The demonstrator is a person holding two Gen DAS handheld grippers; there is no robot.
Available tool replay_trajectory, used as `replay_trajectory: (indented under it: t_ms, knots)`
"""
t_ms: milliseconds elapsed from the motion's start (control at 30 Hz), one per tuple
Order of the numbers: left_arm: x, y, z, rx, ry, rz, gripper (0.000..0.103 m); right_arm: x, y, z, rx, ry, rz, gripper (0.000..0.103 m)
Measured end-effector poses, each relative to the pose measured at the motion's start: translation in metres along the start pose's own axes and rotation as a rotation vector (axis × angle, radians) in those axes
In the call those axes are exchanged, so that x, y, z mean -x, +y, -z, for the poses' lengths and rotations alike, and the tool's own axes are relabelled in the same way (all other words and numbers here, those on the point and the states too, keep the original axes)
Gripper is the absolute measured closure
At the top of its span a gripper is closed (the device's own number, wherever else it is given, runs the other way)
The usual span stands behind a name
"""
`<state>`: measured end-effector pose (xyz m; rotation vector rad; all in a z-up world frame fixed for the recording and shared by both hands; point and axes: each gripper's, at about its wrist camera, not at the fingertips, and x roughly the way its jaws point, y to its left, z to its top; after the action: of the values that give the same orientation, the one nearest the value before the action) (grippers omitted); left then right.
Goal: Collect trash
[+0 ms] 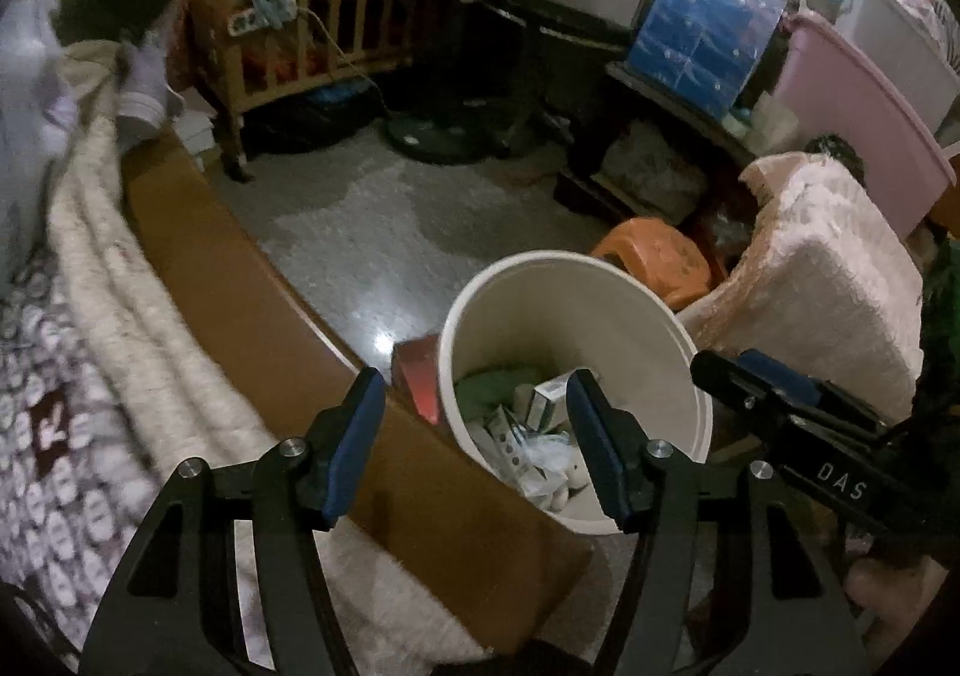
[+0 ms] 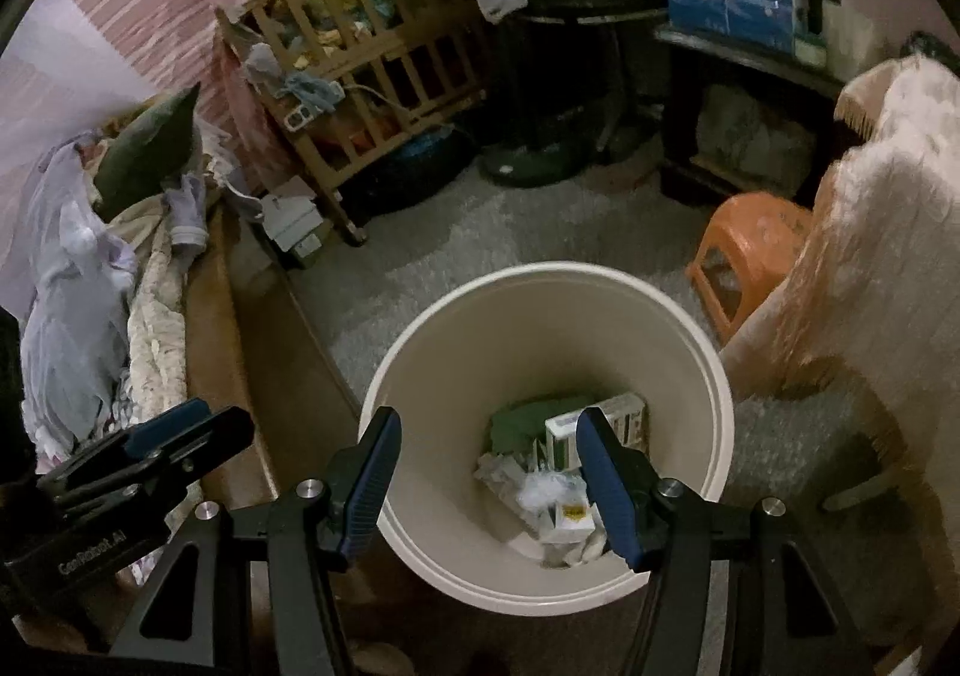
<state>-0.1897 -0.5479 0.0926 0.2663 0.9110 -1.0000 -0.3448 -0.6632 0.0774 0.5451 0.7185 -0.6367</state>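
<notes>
Both grippers hanging over bin (image 2: 549, 316), jaws apart, nothing btwn them: left gripper (image 1: 474, 436), right gripper (image 2: 489, 472). Trash (image 2: 558, 484) (boxes, wrappers, green bit) lying at bin bottom. Bin sitting on floor beside bed frame (image 1: 240, 292), near orange stool (image 2: 750, 256).

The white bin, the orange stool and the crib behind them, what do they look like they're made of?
Bin: probably plastic, smooth and matte, with a thin rolled rim and seamless walls.
Stool: likely moulded plastic, one uniform orange with rounded edges and a slight sheen.
Crib: looks like wood, tan slats and rails with a light varnish; the dim light hides the grain.
</notes>
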Motion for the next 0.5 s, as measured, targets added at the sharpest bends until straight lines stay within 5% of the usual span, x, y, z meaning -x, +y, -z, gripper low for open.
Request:
replay_trajectory:
  t_ms: [367,500]
  knots:
    - [0.075,0.005,0.008,-0.056,-0.179,-0.063,0.041,0.051,0.043,-0.007,0.093,-0.155,0.037,0.043]
    - [0.103,0.006,0.011,-0.069,-0.255,-0.074,0.041,0.073,0.059,-0.006,0.129,-0.223,0.045,0.032]
